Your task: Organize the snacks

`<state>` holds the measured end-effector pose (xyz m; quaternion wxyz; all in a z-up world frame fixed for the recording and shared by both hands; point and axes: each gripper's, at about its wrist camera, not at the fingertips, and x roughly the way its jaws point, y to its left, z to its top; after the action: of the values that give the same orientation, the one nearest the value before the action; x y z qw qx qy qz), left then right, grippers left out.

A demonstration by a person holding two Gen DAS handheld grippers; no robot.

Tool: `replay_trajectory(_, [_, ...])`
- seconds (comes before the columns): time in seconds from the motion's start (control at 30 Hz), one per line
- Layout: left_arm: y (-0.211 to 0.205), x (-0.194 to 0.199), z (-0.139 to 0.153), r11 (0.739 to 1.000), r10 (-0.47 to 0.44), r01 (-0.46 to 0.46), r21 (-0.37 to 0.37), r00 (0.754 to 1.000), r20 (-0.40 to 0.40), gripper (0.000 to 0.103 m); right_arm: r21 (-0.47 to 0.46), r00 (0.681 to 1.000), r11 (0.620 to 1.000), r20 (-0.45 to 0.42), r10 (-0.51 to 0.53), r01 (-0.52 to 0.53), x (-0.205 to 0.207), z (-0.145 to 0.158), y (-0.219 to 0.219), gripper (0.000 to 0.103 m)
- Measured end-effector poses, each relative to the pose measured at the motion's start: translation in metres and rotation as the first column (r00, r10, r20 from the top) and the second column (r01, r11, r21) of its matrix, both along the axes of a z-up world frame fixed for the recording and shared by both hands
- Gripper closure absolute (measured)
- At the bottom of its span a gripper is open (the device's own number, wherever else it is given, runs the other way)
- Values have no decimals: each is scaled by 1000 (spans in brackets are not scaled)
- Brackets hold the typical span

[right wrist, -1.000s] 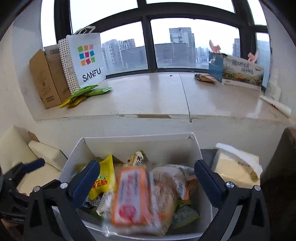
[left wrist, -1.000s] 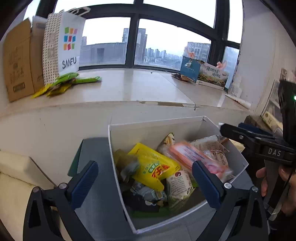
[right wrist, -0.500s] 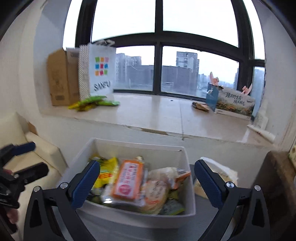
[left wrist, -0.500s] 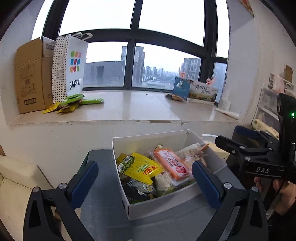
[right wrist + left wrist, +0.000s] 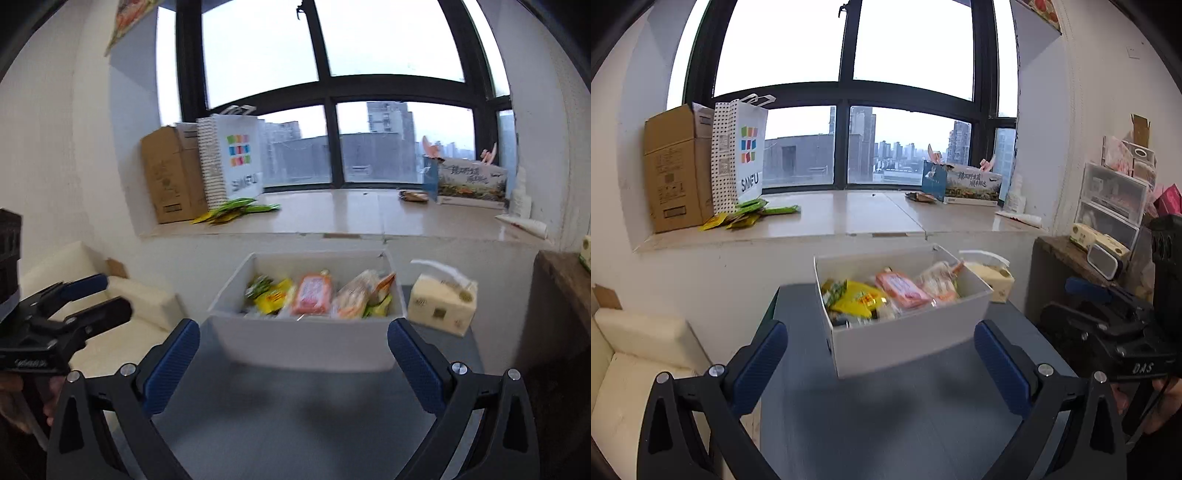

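Both the left gripper (image 5: 881, 358) and right gripper (image 5: 293, 356) gape wide, holding nothing, now pulled back farther from the white snack box (image 5: 905, 332) than before.

One white box (image 5: 310, 343) on the gray table (image 5: 295, 424), packed with snack packets: one yellow packet (image 5: 271, 298), one orange-pink packet (image 5: 313, 294), one pale bag with orange print (image 5: 356, 295), at least one green packet (image 5: 258, 285), others underneath too buried to count. One tissue pack (image 5: 441, 306) just beside the box. On the window sill (image 5: 857, 214): one cardboard carton (image 5: 674, 168), one white shopping bag (image 5: 740, 151), one loose heap of green and yellow sachets (image 5: 746, 216), number unclear, and one long printed box (image 5: 964, 182). Two hand-held grippers: left hand-held gripper (image 5: 881, 365) and right hand-held gripper (image 5: 293, 363), each with two blue-padded fingers spread wide.
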<state>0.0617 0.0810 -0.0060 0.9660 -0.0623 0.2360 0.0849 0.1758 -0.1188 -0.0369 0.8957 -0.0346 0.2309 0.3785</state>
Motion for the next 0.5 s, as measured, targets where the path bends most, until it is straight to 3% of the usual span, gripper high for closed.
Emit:
replay_trajectory(0.2, [-29,-38,-8,1000,-11,10,-19,1000,-14,0,-6,997,998,-37,-66,66,-40,-12,-30,0])
replay_trajectory(0.33, [-35,-45,-14,999,-39,37,-40,998,-54,0,-18,995,996,-44,-88,87,-50,-16,-43,0])
replay_trajectory(0.5, [-39,-46,-11,998,-49,47,-46,998,-48,0,-25,995,996,-50,-85,84,-53,-16,-47,0])
